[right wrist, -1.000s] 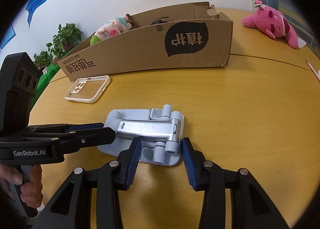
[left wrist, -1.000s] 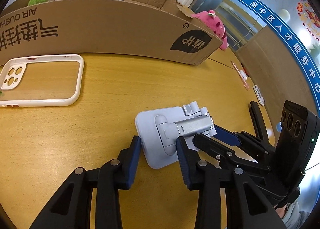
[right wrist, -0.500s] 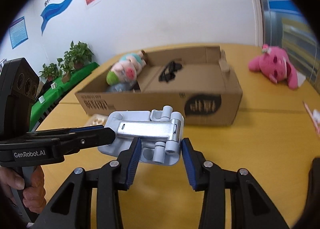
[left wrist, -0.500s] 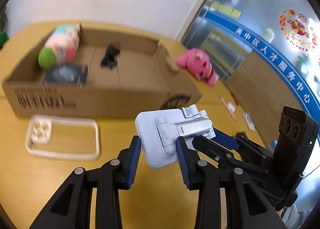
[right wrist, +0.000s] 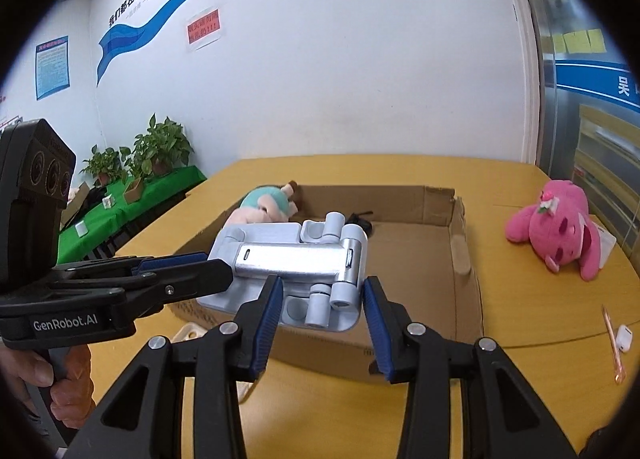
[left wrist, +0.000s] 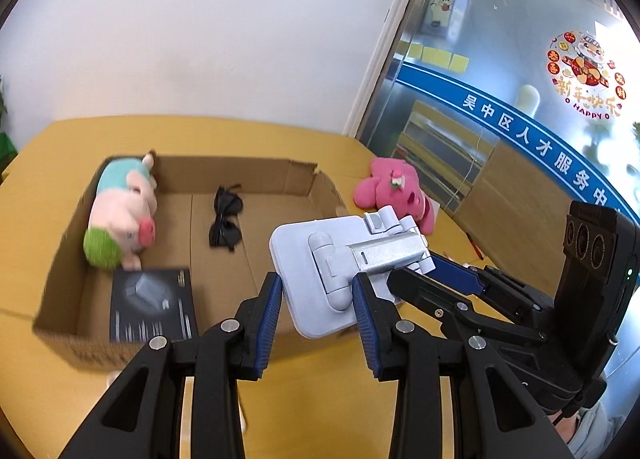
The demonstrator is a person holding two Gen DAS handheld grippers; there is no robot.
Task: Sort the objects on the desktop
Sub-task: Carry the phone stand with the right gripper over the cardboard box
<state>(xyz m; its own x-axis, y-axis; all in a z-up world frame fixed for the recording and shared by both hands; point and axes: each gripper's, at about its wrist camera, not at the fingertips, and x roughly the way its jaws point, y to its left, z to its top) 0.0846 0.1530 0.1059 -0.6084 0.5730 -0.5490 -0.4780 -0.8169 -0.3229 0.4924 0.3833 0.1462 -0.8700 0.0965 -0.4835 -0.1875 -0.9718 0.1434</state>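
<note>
A pale blue folding phone stand [left wrist: 320,279] with a silver arm hangs in the air, held from two sides. My left gripper [left wrist: 318,299] is shut on one end of it. My right gripper [right wrist: 322,301] is shut on the other end of the stand [right wrist: 296,267]. The stand is above the near wall of an open cardboard box [left wrist: 60,315], also in the right wrist view [right wrist: 464,279]. In the box lie a pink and teal plush pig [left wrist: 120,227], black sunglasses [left wrist: 226,221] and a dark booklet [left wrist: 154,305].
A pink plush toy [left wrist: 394,191] lies on the yellow table right of the box, also in the right wrist view [right wrist: 556,235]. A pen [right wrist: 612,343] and a small white item [right wrist: 624,337] lie at the table's right. Part of a white phone case [right wrist: 192,333] shows under the stand.
Both grippers have lifted the phone stand off the table and carried it up toward the box. The box interior now shows from above; the phone case has dropped below the view.
</note>
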